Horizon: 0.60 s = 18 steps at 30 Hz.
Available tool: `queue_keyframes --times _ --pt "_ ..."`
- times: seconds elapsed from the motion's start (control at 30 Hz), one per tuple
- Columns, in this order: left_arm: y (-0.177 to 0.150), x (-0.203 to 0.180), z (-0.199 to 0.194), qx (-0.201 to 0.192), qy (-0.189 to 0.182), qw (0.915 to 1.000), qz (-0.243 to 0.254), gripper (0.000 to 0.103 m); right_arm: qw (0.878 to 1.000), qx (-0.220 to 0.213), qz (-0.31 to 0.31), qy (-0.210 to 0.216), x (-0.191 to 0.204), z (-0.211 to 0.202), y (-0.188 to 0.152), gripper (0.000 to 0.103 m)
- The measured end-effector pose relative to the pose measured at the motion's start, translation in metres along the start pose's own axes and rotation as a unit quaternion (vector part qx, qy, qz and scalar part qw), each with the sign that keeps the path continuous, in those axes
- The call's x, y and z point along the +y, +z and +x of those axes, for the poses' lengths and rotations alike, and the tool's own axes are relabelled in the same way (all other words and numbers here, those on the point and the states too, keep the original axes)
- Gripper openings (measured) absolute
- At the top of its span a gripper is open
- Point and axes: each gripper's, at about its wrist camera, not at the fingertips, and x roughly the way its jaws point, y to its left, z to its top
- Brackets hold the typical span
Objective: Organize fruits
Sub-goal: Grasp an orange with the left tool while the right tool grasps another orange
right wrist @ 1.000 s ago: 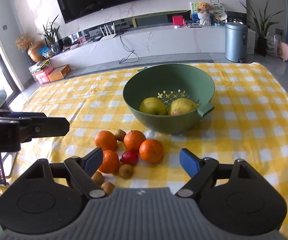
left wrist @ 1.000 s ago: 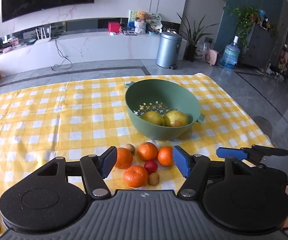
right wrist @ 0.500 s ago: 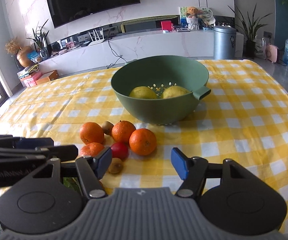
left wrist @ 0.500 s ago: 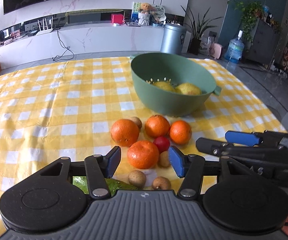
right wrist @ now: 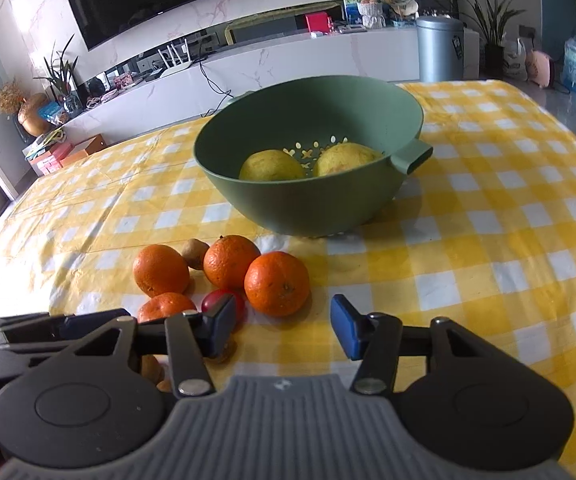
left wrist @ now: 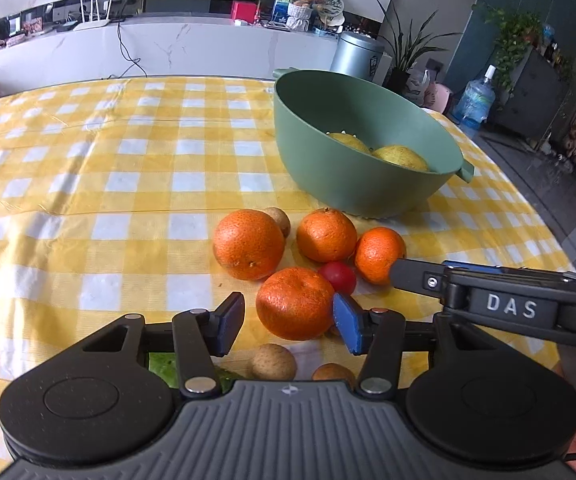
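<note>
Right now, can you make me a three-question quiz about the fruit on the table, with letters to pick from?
1. Where are the two yellow fruits?
A. on the cloth
B. in the green bowl
C. on the floor

2. How many oranges lie on the cloth?
A. two
B. six
C. four

3. How does the left hand-held gripper stand?
A. open around the nearest orange
C. shut flat with nothing between its pads
B. holding the bowl's handle

Answers:
1 B: both yellow fruits sit inside the bowl, by its drain holes.
2 C: four oranges are clustered in front of the bowl, with a small red fruit among them.
3 A: its jaws have just been closing, and the nearest orange is between the blue pads, with a gap still showing on the left side.
</note>
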Motion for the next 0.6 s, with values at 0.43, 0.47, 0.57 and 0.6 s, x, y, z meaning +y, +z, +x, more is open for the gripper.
queue_keyframes --times 0.43,0.47,0.57,0.6 --pt "-0.003 -0.006 0.01 -0.001 0.004 0.9998 0.017 0.056 1.0 0.017 0.012 0.004 0.002 0.024 0.006 0.05" --pt "-0.003 -0.005 0.01 -0.001 0.004 0.9999 0.016 0.055 1.0 0.018 0.012 0.003 0.002 0.025 0.006 0.05" --pt "-0.002 -0.002 0.011 -0.002 0.0 1.0 0.007 0.055 1.0 0.021 0.014 0.003 0.001 0.028 0.006 0.049" --pt "-0.002 -0.001 0.011 -0.003 -0.001 1.0 0.004 0.055 1.0 0.022 0.015 0.003 0.001 0.03 0.006 0.048"
